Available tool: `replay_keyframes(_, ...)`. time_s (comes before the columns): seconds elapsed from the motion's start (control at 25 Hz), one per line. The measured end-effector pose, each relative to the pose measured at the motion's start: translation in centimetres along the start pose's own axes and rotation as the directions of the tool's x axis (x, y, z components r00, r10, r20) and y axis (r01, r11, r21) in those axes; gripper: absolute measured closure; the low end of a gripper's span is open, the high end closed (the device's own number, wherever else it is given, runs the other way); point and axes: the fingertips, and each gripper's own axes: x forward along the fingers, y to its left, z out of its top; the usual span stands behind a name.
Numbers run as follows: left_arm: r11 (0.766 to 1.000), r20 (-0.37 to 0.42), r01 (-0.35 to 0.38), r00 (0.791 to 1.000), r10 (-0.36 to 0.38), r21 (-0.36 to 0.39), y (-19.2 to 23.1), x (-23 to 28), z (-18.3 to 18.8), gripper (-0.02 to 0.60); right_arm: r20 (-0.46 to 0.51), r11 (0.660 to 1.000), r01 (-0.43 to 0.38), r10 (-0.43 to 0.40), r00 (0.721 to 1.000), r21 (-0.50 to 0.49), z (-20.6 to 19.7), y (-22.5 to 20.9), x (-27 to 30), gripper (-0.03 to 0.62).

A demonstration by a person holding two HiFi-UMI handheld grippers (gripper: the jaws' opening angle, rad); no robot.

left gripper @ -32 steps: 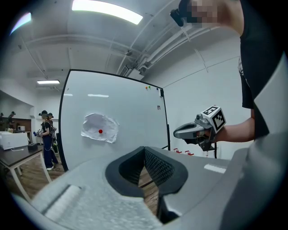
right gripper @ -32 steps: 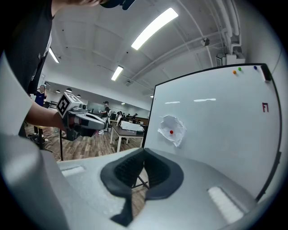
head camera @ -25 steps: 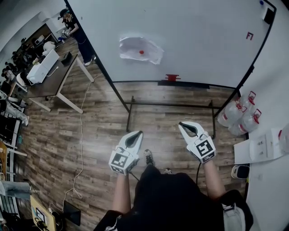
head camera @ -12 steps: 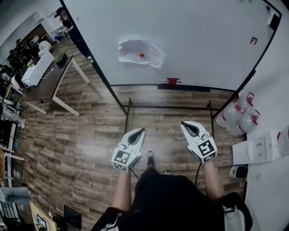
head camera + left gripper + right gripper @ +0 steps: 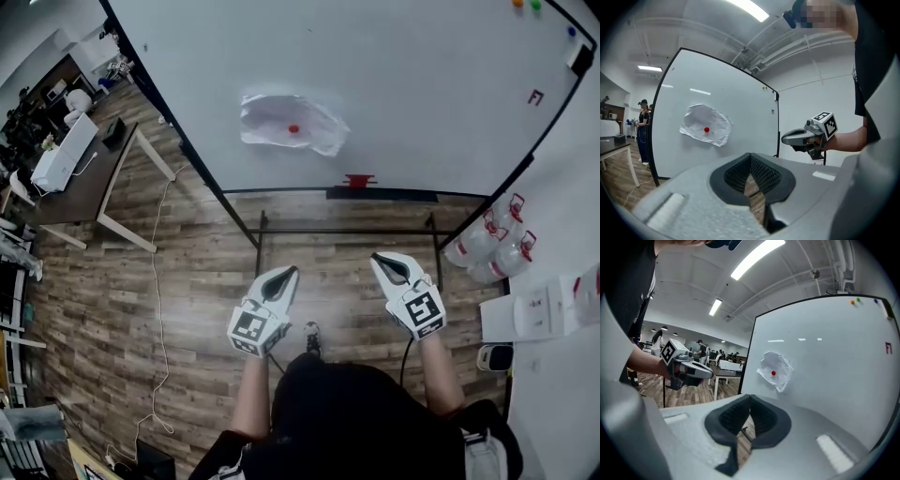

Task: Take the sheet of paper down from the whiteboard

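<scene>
On the far side of a wooden floor (image 5: 187, 272), a large whiteboard (image 5: 422, 84) stands upright on a black frame. A crumpled white sheet of paper (image 5: 289, 125) is stuck flat on the board, left of its middle, and a small round red magnet (image 5: 293, 128) sits near the centre of the sheet. The paper hangs well above the board's bottom edge, where a small red object (image 5: 357, 180) rests on the ledge.

Near the camera, a person in dark clothing holds two grey grippers side by side, both pointing toward the board and well short of it. The left gripper (image 5: 286, 273) is on the left, roughly below the paper. Its fingers (image 5: 736, 173) are clenched tip to tip with nothing between them. The right gripper (image 5: 380, 259) is on the right, and its fingers (image 5: 764, 420) are likewise pressed together at the tips and empty. Neither gripper touches the paper or the board.

At the far left, beside the board, a table (image 5: 80, 187) carries a white box. At the right, clear water jugs (image 5: 487, 248) with red caps stand on the floor near the board's right foot. In the left gripper view, another person (image 5: 643, 129) stands past the board's left edge.
</scene>
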Motion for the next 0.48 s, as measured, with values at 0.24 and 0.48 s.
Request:
replay_keyframes(0.24, 1.0, -0.002, 0.014, 1.0, -0.014, 0.007, 3.2, 1.5, 0.4, 0.571, -0.001, 1.0, 0.014, -0.014, 1.0, 0.004, 0.4, -1.1, 3.2, 0.591)
replay_keyframes(0.48, 1.0, -0.007, 0.018, 1.0, -0.018, 0.003, 5.7, 2.4, 0.2, 0.571, -0.008, 1.0, 0.014, -0.014, 1.0, 0.007, 0.2, -1.6, 5.7, 0.591)
